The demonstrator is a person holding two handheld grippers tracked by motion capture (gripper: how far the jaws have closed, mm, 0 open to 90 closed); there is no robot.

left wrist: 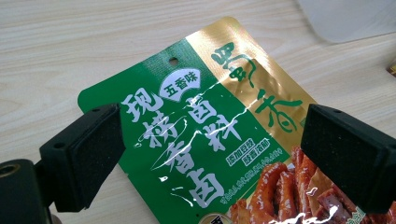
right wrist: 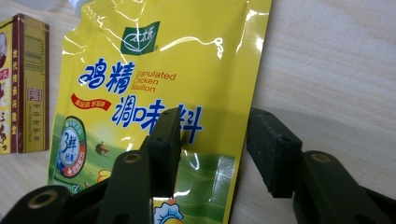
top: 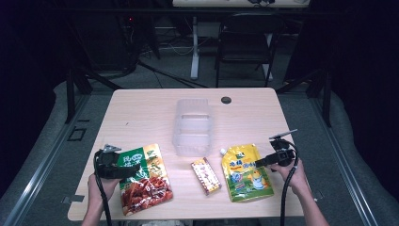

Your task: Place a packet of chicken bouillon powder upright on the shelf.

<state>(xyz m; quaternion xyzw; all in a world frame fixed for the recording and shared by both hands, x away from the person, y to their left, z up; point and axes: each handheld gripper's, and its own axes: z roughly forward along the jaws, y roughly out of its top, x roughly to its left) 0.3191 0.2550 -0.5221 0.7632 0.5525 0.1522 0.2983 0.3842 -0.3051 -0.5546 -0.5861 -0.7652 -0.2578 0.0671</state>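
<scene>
1. The left tool [top: 123, 168] hovers over the green snack pouch [top: 142, 178], jaws wide apart and straddling its upper printed half.
2. The right tool [top: 261, 162] has its jaws apart around the right edge of the yellow chicken-seasoning pouch [top: 245, 172].
3. A small boxed packet [top: 205, 175] lies on the bench [top: 141, 113] between the tools; a clear plastic container [top: 192, 126] sits beyond them.
</scene>
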